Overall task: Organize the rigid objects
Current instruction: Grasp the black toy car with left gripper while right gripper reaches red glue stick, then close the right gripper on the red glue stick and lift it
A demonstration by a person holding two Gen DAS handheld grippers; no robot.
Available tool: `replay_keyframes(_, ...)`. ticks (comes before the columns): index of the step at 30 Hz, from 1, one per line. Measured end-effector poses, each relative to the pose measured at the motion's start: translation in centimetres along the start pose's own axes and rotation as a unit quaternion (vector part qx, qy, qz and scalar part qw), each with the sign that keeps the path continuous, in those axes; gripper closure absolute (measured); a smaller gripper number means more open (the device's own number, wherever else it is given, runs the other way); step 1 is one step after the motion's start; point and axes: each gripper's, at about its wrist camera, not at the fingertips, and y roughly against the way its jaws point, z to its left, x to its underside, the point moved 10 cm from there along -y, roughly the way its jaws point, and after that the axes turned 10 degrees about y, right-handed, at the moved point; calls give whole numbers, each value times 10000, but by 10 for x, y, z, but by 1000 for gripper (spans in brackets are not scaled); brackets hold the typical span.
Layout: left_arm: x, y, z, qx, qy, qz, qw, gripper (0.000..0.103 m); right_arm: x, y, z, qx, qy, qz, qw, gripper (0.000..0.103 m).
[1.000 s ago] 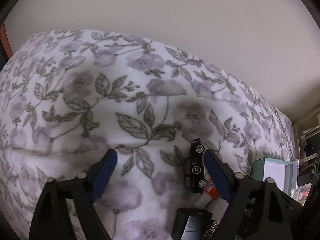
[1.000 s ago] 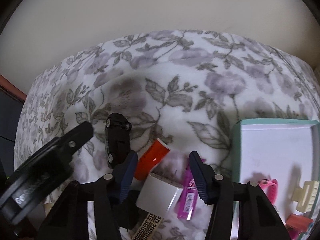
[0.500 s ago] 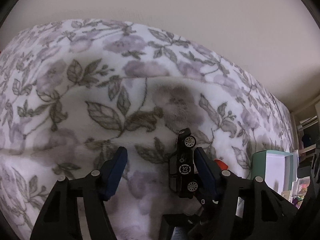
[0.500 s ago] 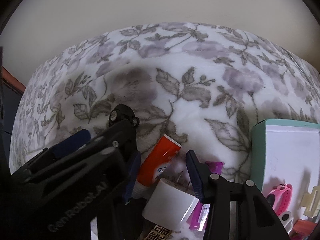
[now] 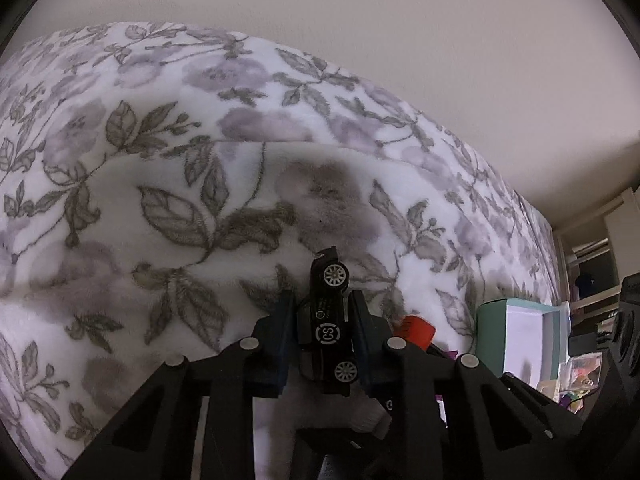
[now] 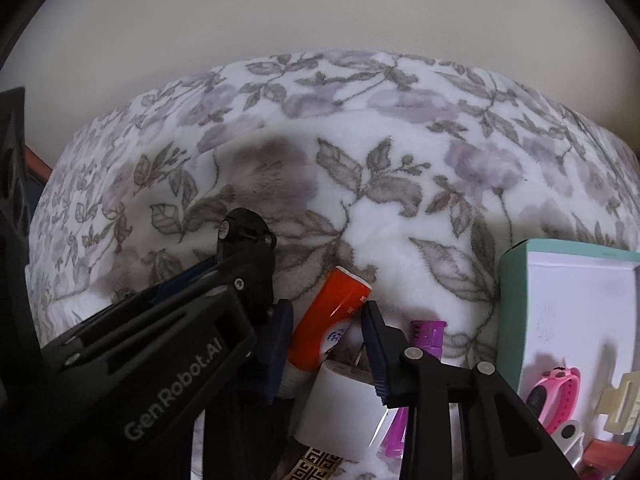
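Already sorted: the teal box point(image 6: 508, 280) at the right holds a pink watch band point(image 6: 556, 396), a cream hair clip point(image 6: 624, 400) and a few smaller bits I can't make out.
Left to sort: a black toy car point(image 5: 328, 320), an orange tube point(image 6: 332, 320), a white plug adapter point(image 6: 344, 412) and a purple tube point(image 6: 424, 332), all lying loose on the bed beside the box.
Left claw point(image 5: 322, 336): jaws closing around the toy car, blue pads against or just off its sides; it looks gripped.
Right claw point(image 6: 328, 344): jaws closing with the orange tube between them, the adapter just below; pads not clearly pressing yet.
Progress: I'd say partway, with two items being picked up and at least two more to follow.
Surface: a soft bed under a white fleece blanket point(image 5: 180, 200) with grey leaves and mauve flowers; it dips under things.
Room: plain pale wall point(image 5: 360, 20) behind; shelves point(image 5: 592, 256) at the far right of the left view.
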Motion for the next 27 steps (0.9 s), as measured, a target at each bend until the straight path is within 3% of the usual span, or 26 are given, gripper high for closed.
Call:
replay_keyframes(8, 0, -2, -2, -82, -82, -31, 9999, 75, 3, 8, -12, 164, 39, -6, 9999, 72)
replay_keyframes(17, 0, -3, -4, -269, -231, -158, 9992, 75, 8, 6, -20, 202, -28, 19, 9998, 72)
replay_keyframes(27, -2, 9, -6, 44, -180, -144, 9997, 75, 3, 19, -21, 143, -80, -127, 9998, 76)
